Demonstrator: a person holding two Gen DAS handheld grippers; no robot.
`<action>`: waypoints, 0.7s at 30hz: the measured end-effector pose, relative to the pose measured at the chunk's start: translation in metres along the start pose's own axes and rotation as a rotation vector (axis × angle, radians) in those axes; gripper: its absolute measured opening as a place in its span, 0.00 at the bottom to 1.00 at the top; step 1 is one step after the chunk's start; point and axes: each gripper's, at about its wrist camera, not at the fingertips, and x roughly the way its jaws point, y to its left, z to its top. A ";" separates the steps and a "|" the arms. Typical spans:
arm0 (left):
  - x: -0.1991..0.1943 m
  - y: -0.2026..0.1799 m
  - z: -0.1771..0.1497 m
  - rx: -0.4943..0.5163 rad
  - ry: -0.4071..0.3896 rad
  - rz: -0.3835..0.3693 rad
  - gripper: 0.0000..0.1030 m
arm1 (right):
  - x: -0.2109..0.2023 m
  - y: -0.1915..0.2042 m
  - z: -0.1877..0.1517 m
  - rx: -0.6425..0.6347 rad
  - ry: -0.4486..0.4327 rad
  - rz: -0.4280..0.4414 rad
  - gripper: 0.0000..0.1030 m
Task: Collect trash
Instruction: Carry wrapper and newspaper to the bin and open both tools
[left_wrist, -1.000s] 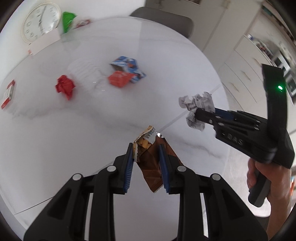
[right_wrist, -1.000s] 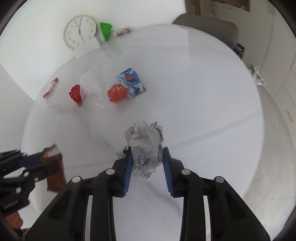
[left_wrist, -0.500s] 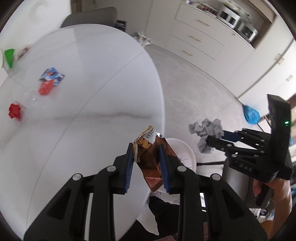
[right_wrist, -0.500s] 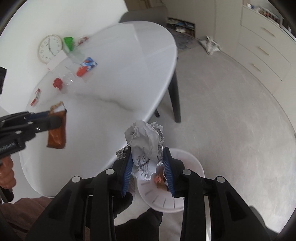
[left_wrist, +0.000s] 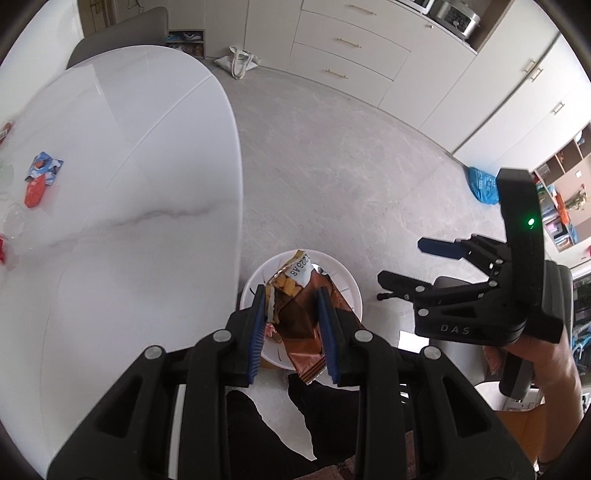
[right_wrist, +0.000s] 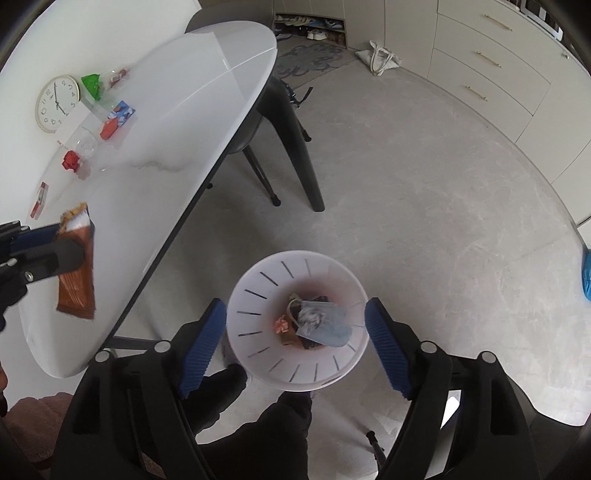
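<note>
- Broadly, the white marble-look oval table stands beside the round white slotted waste bin on the grey floor.
- Inside that bin lie a crumpled grey paper wad and other scraps.
- Above the bin, the right gripper has its blue fingers spreading apart, nothing between them.
- At the bin's table side, the left gripper has its fingers clamped on a brown foil snack wrapper.
- Far from the bin, a red crumpled paper ball and a blue printed carton lie on the table.
</note>
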 end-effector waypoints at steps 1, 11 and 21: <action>0.004 -0.004 0.001 0.005 0.008 -0.003 0.27 | -0.003 -0.003 0.000 0.002 -0.004 -0.010 0.79; 0.015 -0.024 0.010 0.050 0.002 -0.033 0.76 | -0.024 -0.021 0.001 0.031 -0.054 -0.045 0.87; 0.007 -0.021 0.004 0.048 -0.008 -0.020 0.87 | -0.029 -0.024 0.005 0.047 -0.068 -0.051 0.90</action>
